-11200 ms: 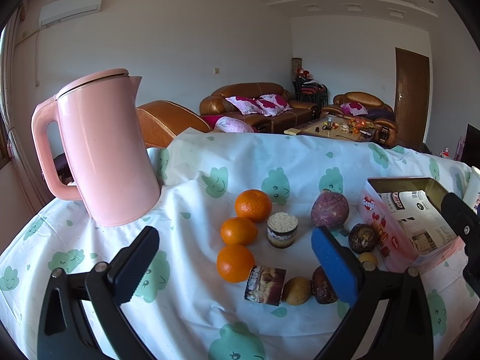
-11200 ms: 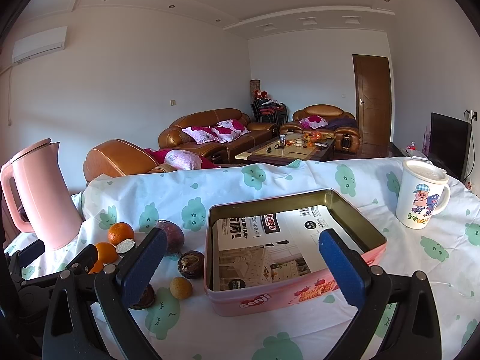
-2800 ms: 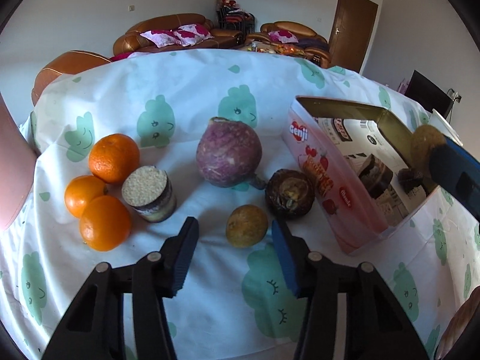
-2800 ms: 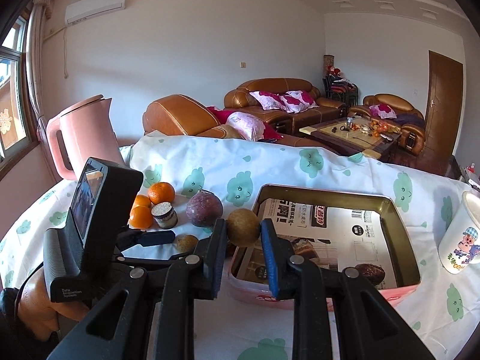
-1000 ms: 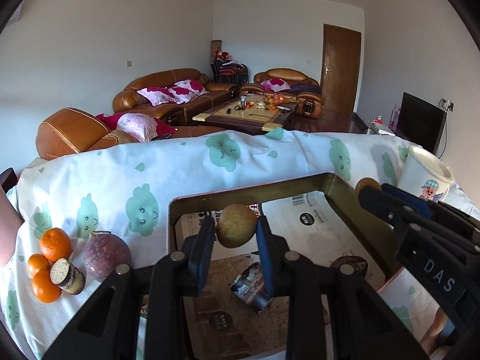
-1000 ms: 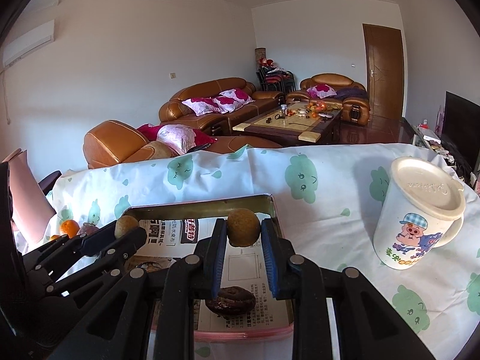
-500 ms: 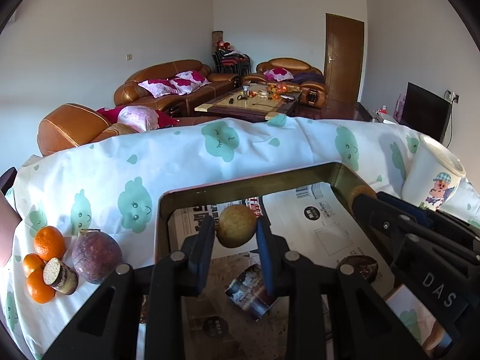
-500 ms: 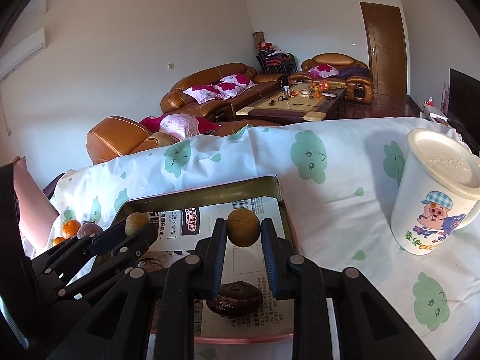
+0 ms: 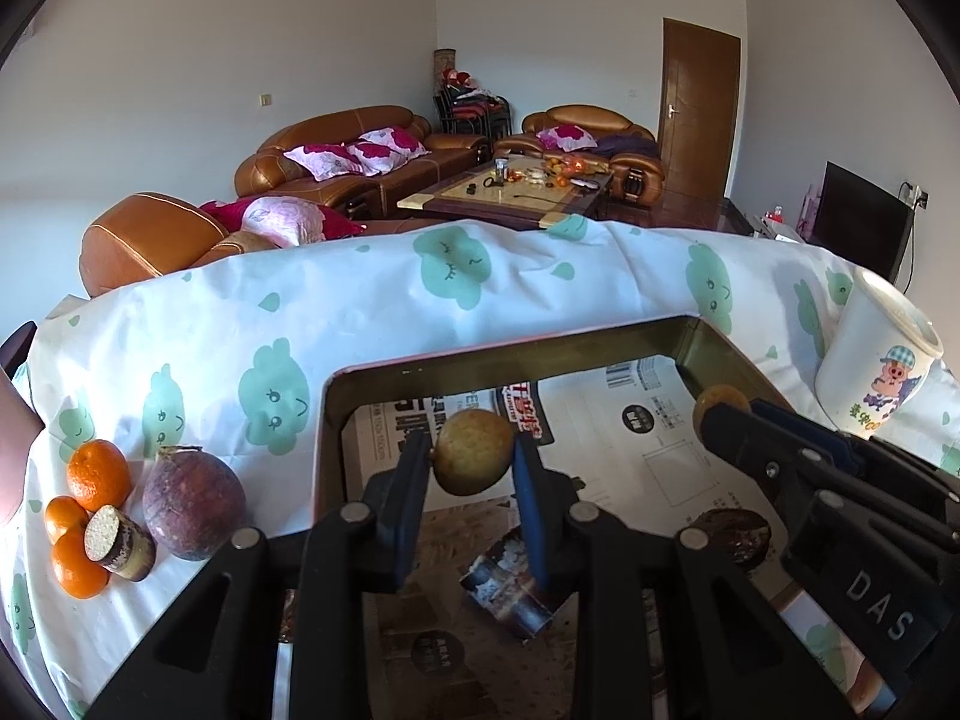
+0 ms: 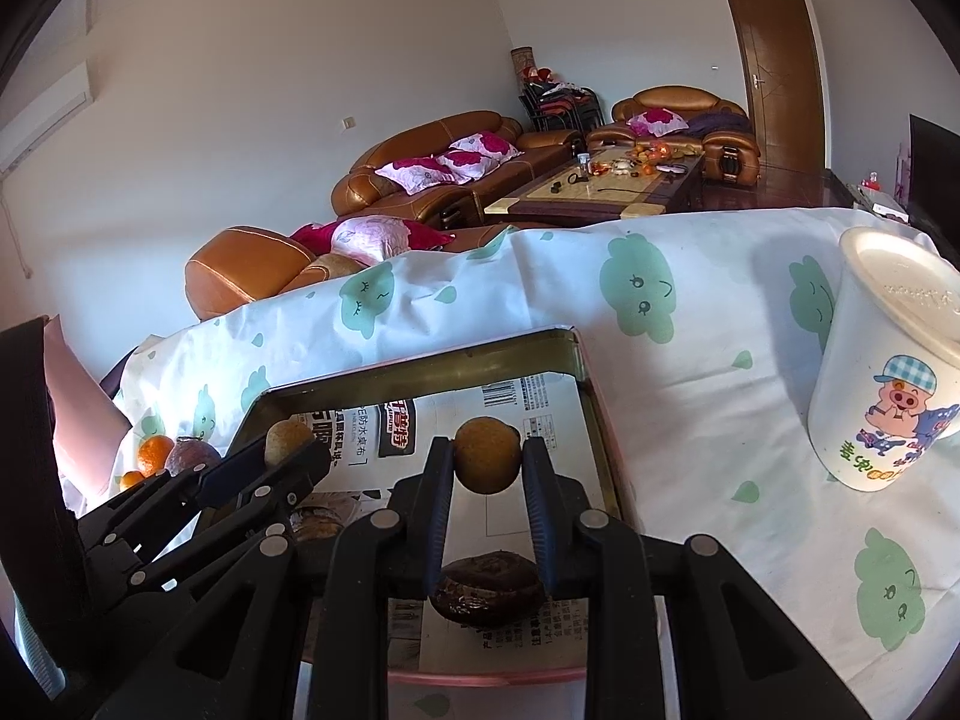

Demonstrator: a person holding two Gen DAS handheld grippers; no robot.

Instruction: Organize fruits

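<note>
Currently left gripper (image 9: 471, 465) and right gripper (image 10: 487, 467) each clamp 1 yellow fruit above the tin (image 9: 510, 354); lower close to the paper lining, release gently, avoiding roll-out.

Both pictures are bright, lit by daylight. Sun falls on the tablecloth (image 9: 372, 300) and makes it look very white. The far wall (image 9: 210, 60) is softly lit and a bit grey. The black grippers throw dark shadows inside the tin box (image 10: 420, 375), so its floor looks dim. The white cup (image 10: 882, 372) is bright at its top. The round lens bends straight lines near the edges, and the corners are black. Close things look big. Everything looks sharp, with no blur.
</note>
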